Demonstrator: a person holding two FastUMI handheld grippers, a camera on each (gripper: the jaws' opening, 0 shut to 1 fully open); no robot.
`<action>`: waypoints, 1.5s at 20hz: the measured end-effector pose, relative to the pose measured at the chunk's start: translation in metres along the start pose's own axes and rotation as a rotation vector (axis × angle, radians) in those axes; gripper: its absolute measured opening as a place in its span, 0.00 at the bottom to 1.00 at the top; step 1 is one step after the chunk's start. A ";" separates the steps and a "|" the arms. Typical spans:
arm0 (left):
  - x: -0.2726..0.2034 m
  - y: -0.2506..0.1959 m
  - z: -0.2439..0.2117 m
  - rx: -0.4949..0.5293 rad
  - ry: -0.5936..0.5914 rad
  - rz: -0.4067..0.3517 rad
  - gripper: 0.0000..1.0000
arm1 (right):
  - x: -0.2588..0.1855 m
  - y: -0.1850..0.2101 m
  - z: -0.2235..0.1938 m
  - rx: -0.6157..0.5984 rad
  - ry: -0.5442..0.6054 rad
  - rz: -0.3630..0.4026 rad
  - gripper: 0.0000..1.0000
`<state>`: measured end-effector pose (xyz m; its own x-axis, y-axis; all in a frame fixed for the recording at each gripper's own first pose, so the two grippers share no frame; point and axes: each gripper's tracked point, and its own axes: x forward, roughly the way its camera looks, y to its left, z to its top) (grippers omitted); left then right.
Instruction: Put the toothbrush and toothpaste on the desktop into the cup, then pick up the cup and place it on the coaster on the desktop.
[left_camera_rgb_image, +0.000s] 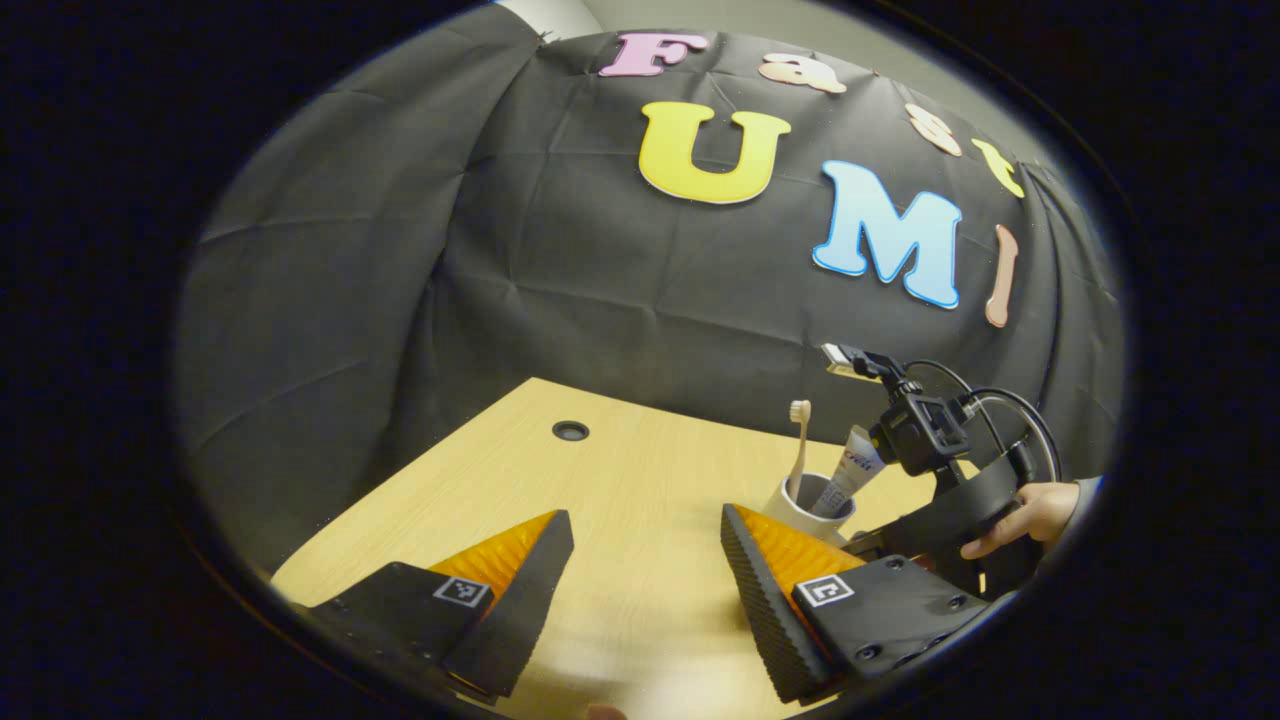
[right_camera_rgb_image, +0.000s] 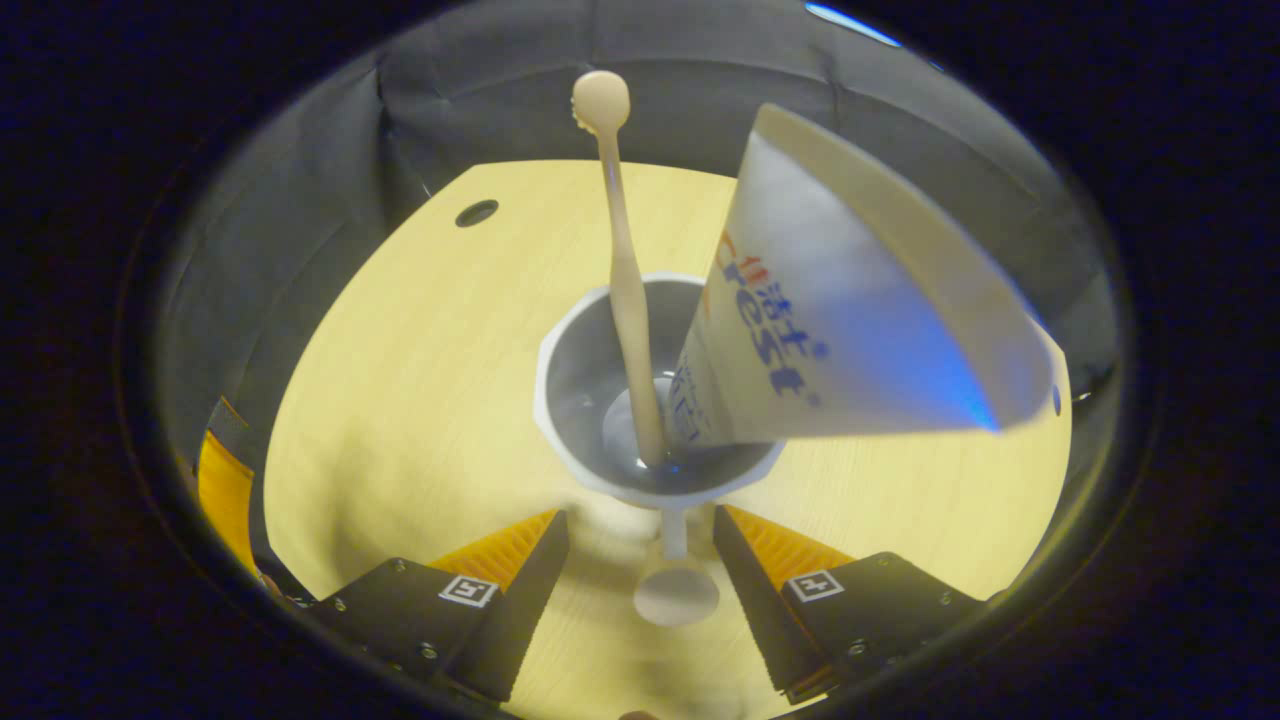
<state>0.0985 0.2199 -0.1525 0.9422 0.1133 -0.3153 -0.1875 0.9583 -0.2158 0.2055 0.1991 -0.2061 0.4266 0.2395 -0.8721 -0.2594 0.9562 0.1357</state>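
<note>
A white cup (right_camera_rgb_image: 575, 400) stands on the wooden desktop (right_camera_rgb_image: 400, 380), seen from above in the right gripper view. A pale toothbrush (right_camera_rgb_image: 625, 280) stands in it head up, and a white toothpaste tube (right_camera_rgb_image: 850, 320) leans in it to the right. The cup's handle (right_camera_rgb_image: 675, 575) points at me and lies between the fingers of my right gripper (right_camera_rgb_image: 640, 540), which is open and not pressing on it. In the left gripper view the cup (left_camera_rgb_image: 790, 500), toothbrush (left_camera_rgb_image: 798, 440) and toothpaste (left_camera_rgb_image: 850, 470) are at the right. My left gripper (left_camera_rgb_image: 645, 560) is open over bare desktop.
A hand (left_camera_rgb_image: 1030, 512) holds the right gripper (left_camera_rgb_image: 875, 545) just right of the cup. A round cable hole (left_camera_rgb_image: 570, 431) sits in the desktop near the far edge. The black cloth wall rises behind the desk. Bare wood lies left of the cup.
</note>
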 end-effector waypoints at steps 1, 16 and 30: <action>-0.002 -0.004 0.002 0.006 -0.006 0.000 0.95 | -0.008 0.000 -0.001 0.005 -0.016 0.009 0.88; -0.065 -0.133 0.055 0.088 -0.136 -0.126 0.95 | -0.192 -0.066 -0.007 -0.006 -0.646 -0.115 0.89; -0.128 -0.214 0.056 0.120 -0.229 -0.100 0.95 | -0.294 -0.105 -0.063 -0.089 -0.935 -0.177 0.88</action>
<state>0.0336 0.0146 -0.0139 0.9952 0.0597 -0.0780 -0.0688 0.9903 -0.1204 0.0523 0.0181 0.0060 0.9755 0.1672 -0.1428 -0.1734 0.9843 -0.0319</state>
